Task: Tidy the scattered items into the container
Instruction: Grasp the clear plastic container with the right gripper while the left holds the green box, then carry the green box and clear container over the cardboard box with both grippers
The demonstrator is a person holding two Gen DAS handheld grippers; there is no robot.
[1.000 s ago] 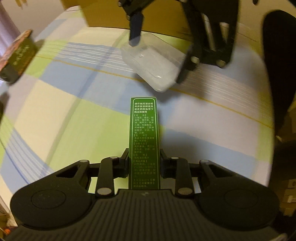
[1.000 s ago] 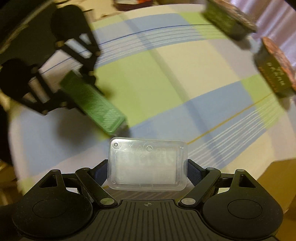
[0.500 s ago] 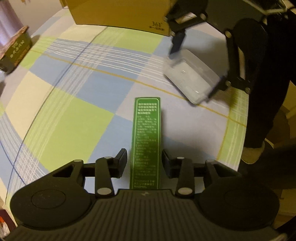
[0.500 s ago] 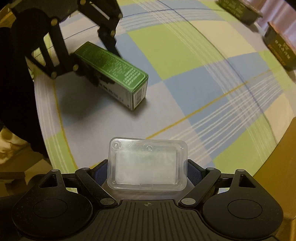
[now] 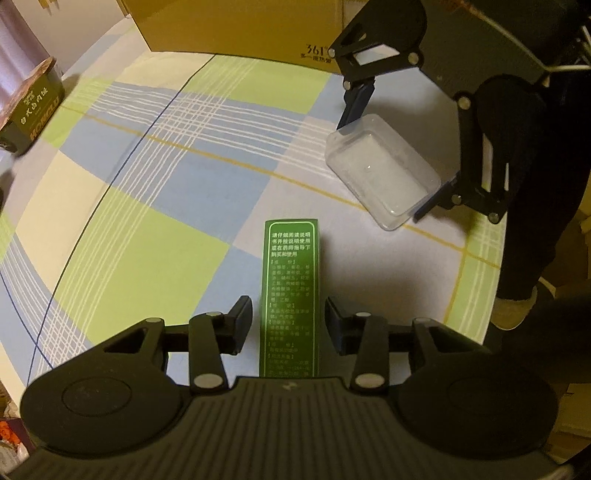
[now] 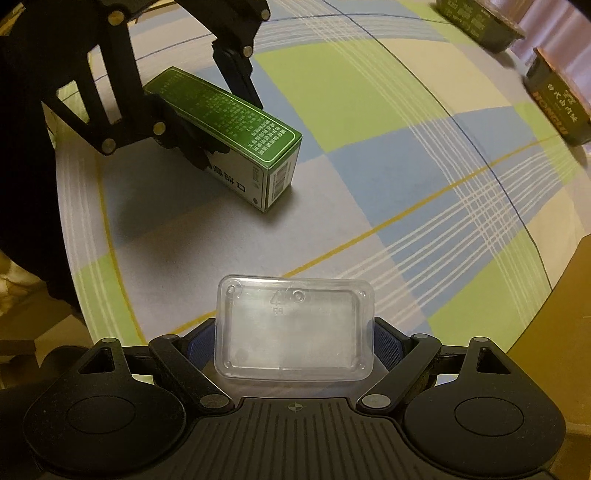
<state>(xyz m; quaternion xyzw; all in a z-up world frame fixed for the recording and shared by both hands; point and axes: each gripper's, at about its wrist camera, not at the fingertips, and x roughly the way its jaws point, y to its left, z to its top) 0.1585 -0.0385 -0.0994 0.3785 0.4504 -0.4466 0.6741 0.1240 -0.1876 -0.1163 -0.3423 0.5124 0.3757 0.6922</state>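
**Green box and clear tray on the checked cloth**

Left wrist view: left gripper [image 5: 289,325] spread a little, fingers apart from the green box [image 5: 290,295], gaps on both sides. Box lying on the checked cloth [image 5: 155,192]. Beyond, right gripper [image 5: 388,162] clamped on the clear plastic tray [image 5: 382,171]. Cardboard box [image 5: 240,29] at the far edge.

Right wrist view: tray [image 6: 295,328] pinched between the right gripper [image 6: 295,343] fingers, close to the camera. Green box [image 6: 236,129] resting on the cloth [image 6: 369,110], left gripper [image 6: 218,122] around it. Two dark packets [image 6: 557,103] far right.
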